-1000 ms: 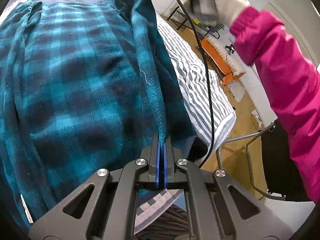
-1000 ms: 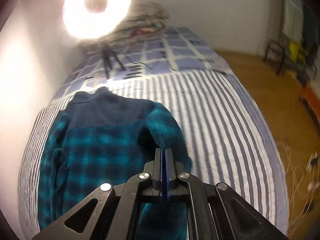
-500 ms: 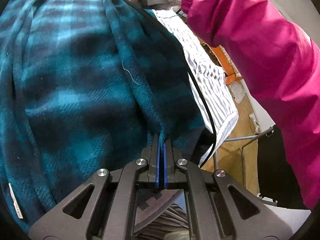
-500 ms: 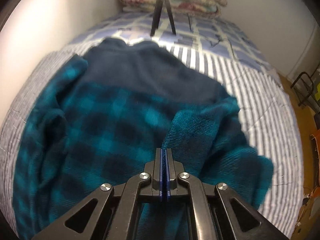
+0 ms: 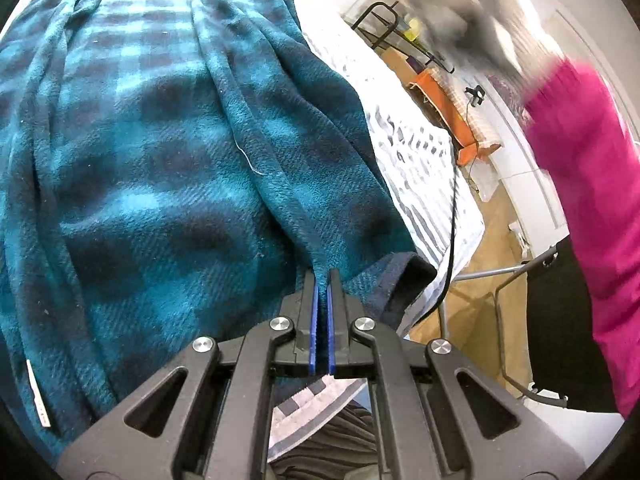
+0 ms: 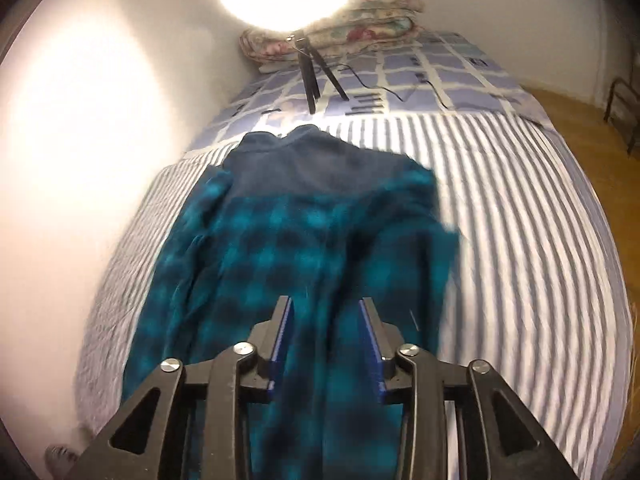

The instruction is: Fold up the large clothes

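Since the earlier frames the right gripper (image 6: 326, 332) has let go: its jaws, then pinched shut on the fleece, have just been opening and now stand partly apart with nothing pressed between the pads, the cloth lying loose beneath them. The side panel it carried has dropped across the plaid fleece shirt (image 6: 304, 240). The left gripper (image 5: 322, 312) stays clamped narrow on a ridge of the same shirt near its dark hem.

The step in hand looks like the first lengthwise fold, one side laid inward. Next, I judge, the left must release or pull its edge flat, and the right must find a new edge toward 3 o'clock.

The shirt lies on the striped bed cover (image 6: 520, 220), collar toward 12 o'clock, teal-and-navy check with a plain navy yoke, soft, thick and rumpled in long ridges.
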Demonstrator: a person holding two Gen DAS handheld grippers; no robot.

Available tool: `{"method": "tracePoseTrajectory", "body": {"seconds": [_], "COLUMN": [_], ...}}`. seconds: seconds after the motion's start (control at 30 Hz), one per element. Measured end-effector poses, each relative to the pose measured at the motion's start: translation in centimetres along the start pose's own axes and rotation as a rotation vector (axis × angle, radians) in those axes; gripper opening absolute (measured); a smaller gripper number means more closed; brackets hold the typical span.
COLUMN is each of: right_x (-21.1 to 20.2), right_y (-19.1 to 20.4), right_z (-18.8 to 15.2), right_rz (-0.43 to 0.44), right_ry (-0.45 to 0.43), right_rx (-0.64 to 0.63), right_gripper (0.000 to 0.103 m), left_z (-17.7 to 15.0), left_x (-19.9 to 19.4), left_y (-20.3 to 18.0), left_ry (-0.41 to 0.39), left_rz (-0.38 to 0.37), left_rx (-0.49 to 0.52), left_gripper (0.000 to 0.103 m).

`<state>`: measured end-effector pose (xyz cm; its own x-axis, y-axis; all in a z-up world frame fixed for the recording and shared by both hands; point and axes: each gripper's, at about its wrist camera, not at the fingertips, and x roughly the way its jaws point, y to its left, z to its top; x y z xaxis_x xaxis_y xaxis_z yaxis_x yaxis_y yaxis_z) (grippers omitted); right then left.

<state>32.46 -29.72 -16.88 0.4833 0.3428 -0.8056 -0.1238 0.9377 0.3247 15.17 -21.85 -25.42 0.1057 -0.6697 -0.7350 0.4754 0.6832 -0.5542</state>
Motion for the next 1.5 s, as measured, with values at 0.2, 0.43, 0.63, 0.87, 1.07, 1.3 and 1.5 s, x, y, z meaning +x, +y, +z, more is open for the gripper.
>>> {"method": "tracePoseTrajectory", "body": {"seconds": [0.2, 0.43, 0.63, 0.87, 1.07, 1.3, 1.5], "right_x": [-1.4, 2.5, 1.5, 1.0, -2.3, -5.6, -3.7], "right_y": [-4.4, -7.4, -5.0, -7.7, -7.0, -5.0, -3.6], "right_z": [-8.3, -10.9, -9.1, -9.0, -13.0, -22.7, -27.0], "right_rz": [0.01, 0.135, 0.044, -0.106, 0.032, 0.204, 0.237], "right_ry": [0.087, 0.095, 0.082, 0.072, 0.068, 0.147, 0.216], "right_rx": [0.127, 0.336, 0.193, 0.22, 0.254, 0.278, 0.299], "right_gripper": [0.044, 0.041, 0.0, 0.001, 0.037, 0.037, 0.021], "left_z": [-0.5, -0.6, -1.0, -2.2, -2.1, -3.0, -3.0], "left_x": [-0.4, -1.7, -3.2, -1.3, -3.0, -2.5, -1.7], "left_y": [0.8, 1.0, 0.9, 1.2, 1.0, 1.8, 1.6], "left_ry": [-0.005, -0.023, -0.049, -0.001, -0.016, -0.006, 0.019], "left_rz": [-0.008, 0.005, 0.011, 0.043, 0.001, -0.034, -0.063], "left_rx": [-0.043, -0.062, -0.064, -0.085, -0.105, -0.147, -0.173], "left_gripper": [0.0, 0.0, 0.0, 0.0, 0.012, 0.027, 0.006]}}
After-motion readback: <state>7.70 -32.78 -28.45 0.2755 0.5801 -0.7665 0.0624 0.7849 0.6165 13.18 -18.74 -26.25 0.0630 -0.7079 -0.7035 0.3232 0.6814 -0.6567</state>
